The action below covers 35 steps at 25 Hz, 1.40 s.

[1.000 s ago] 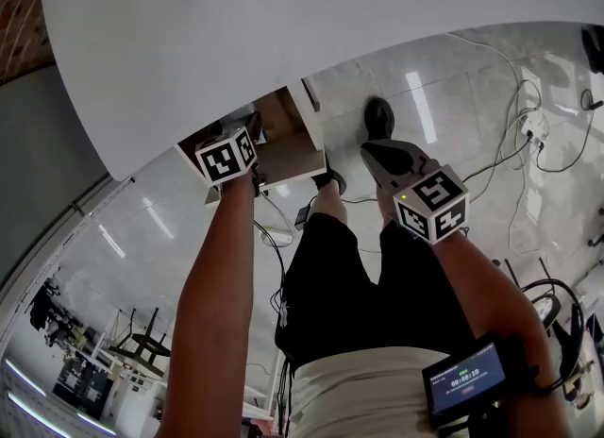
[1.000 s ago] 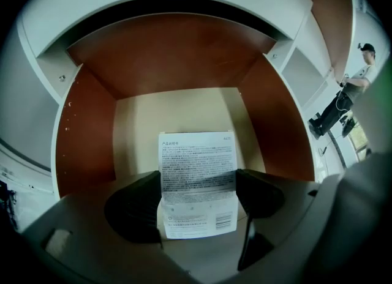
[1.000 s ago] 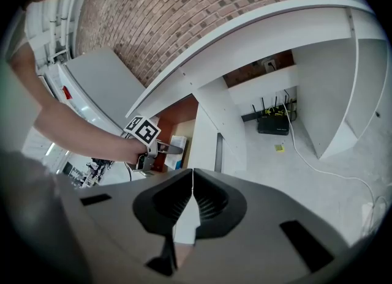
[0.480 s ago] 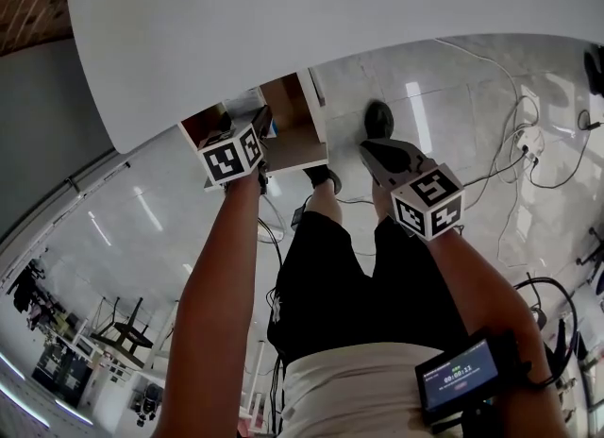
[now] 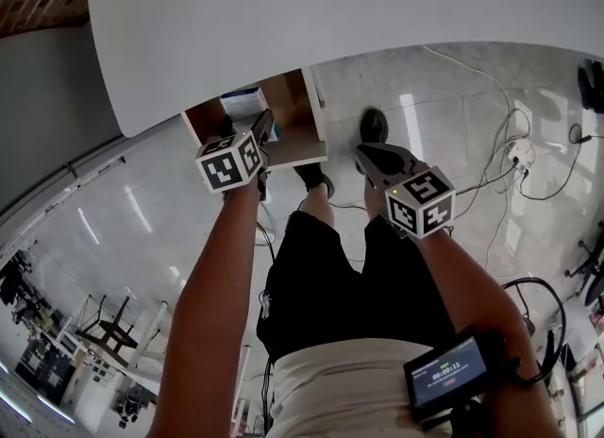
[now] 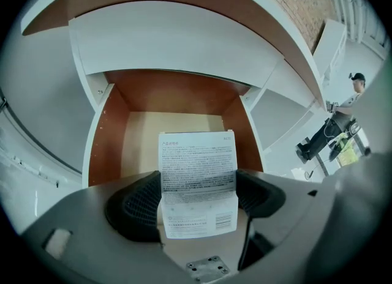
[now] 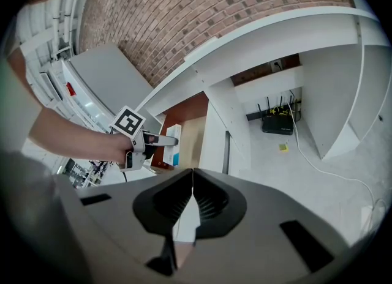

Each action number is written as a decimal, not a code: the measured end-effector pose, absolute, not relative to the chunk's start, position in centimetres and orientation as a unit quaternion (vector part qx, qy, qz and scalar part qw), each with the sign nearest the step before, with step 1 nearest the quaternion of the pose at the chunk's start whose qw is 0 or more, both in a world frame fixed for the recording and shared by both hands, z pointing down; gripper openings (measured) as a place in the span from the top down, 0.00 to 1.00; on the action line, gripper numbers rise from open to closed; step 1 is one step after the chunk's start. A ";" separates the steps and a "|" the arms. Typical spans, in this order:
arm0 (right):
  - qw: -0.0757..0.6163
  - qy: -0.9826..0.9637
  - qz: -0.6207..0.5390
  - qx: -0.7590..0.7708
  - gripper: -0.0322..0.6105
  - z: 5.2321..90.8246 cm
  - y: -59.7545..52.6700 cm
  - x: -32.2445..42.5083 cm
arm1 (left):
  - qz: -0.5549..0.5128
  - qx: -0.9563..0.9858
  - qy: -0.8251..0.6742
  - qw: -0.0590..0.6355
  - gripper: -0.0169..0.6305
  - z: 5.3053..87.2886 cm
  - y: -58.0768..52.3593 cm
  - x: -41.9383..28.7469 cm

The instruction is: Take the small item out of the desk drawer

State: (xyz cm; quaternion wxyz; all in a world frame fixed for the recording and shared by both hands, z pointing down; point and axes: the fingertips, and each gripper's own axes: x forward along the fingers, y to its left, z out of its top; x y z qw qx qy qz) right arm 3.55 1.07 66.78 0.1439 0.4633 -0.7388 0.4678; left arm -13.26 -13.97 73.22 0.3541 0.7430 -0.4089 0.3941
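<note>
The open desk drawer (image 5: 294, 148) with brown wooden walls hangs under the white desk top (image 5: 311, 21). My left gripper (image 5: 260, 130) is at the drawer's front, shut on a small white box (image 5: 243, 106) with blue on it. In the left gripper view the box (image 6: 197, 172) stands upright between the jaws, its printed face toward the camera, over the drawer (image 6: 109, 136). My right gripper (image 5: 364, 152) hovers right of the drawer above the floor. In the right gripper view its jaws (image 7: 192, 182) are shut with nothing between them; the left gripper (image 7: 160, 140) and the box (image 7: 172, 145) show beyond.
Cables and a power strip (image 5: 517, 151) lie on the tiled floor at the right. A black router (image 7: 278, 121) sits under the desk by a brick wall (image 7: 214, 7). The person's legs and shoes (image 5: 374, 125) are below the drawer. Another person (image 6: 331, 127) stands far off.
The white box in the left gripper has come into sight over the drawer. The left gripper sits slightly higher against the drawer front. The right gripper has hardly moved.
</note>
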 end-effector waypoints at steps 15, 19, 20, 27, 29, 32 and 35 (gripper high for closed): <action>0.150 -0.740 0.468 0.459 0.94 66.4 1.3 1.8 | 0.353 0.764 -0.400 0.364 0.38 69.8 -12.3 -13.9; 0.149 -0.743 0.465 0.458 0.94 65.3 0.8 1.1 | 0.358 0.775 -0.383 0.354 0.38 68.0 -12.0 -14.0; 0.148 -0.744 0.463 0.458 0.94 65.0 0.7 0.9 | 0.359 0.778 -0.378 0.352 0.38 67.7 -11.7 -13.8; 0.147 -0.751 0.453 0.457 0.94 62.5 -0.1 0.2 | 0.343 0.785 -0.374 0.357 0.38 64.8 -11.0 -13.6; 0.149 -0.751 0.452 0.457 0.94 62.3 0.1 0.3 | 0.341 0.785 -0.373 0.359 0.38 64.4 -10.5 -13.6; 0.155 -0.759 0.442 0.453 0.94 61.2 0.1 0.3 | 0.334 0.789 -0.374 0.356 0.38 62.9 -10.3 -13.5; 0.159 -0.766 0.433 0.448 0.94 59.7 0.0 0.2 | 0.326 0.793 -0.376 0.352 0.38 61.1 -10.2 -13.8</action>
